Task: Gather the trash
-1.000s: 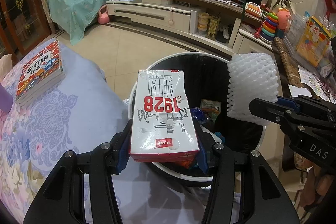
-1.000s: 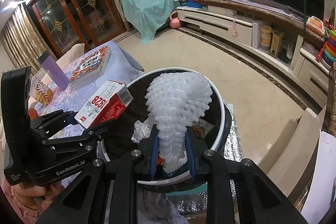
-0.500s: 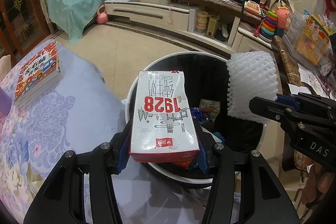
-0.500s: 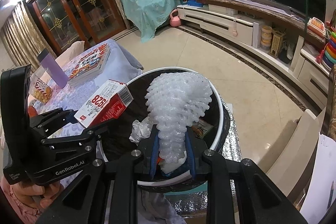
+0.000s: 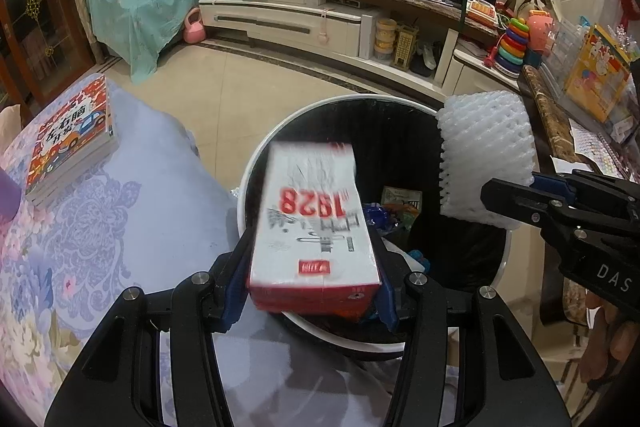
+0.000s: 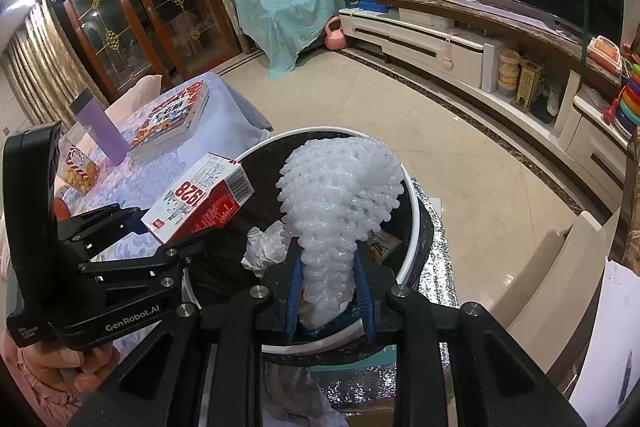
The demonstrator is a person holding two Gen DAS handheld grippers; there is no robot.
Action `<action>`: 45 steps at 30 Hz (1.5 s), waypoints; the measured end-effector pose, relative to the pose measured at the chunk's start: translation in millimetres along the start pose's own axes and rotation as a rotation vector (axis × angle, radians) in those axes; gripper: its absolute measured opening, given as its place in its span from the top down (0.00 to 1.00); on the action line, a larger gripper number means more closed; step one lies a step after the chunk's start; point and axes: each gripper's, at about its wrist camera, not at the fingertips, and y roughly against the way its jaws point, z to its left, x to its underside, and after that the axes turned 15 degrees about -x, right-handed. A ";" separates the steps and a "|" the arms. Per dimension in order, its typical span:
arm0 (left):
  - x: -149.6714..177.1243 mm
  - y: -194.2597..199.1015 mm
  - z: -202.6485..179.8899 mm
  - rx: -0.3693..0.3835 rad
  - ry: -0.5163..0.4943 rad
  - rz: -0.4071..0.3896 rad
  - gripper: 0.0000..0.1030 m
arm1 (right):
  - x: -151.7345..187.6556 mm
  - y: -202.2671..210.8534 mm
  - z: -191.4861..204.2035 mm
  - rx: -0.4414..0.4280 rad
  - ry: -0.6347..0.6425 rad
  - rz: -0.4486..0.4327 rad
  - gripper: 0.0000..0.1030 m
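Both pieces of trash poised over the bin

Left hand-held gripper clamps the milk carton; right hand-held gripper, jaws opening, brackets the foam net. Release squarely above the rim.

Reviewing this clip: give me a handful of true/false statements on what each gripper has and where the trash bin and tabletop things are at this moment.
1. The left gripper has a red and white milk carton marked 1928 between its jaws. True.
2. The right gripper holds a crumpled tissue. False: a white foam fruit net sits between its jaws, which are opening.
3. Both items are above the open trash bin. True.
4. The trash bin is empty. False: wrappers and crumpled paper lie inside its black liner.
5. A purple bottle stands on the floral tablecloth near a stack of books. True.
6. The milk carton lies on the books. False: it is at the bin, apart from them.
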 end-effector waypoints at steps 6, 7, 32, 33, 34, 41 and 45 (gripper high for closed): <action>-0.3 2.0 0.0 0.001 0.000 -0.005 0.38 | -1.5 -0.1 -0.8 0.001 -0.006 0.003 0.68; 0.3 4.8 1.6 0.002 0.004 -0.014 0.36 | -1.6 0.7 -1.6 0.000 -0.008 0.003 0.66; 158.2 161.4 91.0 -0.061 0.232 -0.257 0.12 | 104.7 100.5 100.9 0.032 -0.086 -0.363 0.12; 161.9 172.0 92.1 -0.064 0.232 -0.281 0.11 | 108.5 106.1 110.3 0.040 -0.072 -0.380 0.12; 164.5 183.4 93.5 -0.065 0.232 -0.310 0.10 | 112.6 115.6 123.2 0.054 -0.048 -0.409 0.12; 194.5 236.1 100.8 -0.177 0.289 -0.521 0.00 | 140.9 194.1 198.3 0.244 0.159 -0.736 0.00; 207.8 234.5 98.4 -0.223 0.289 -0.527 0.00 | 156.9 189.1 211.8 0.338 0.217 -0.773 0.00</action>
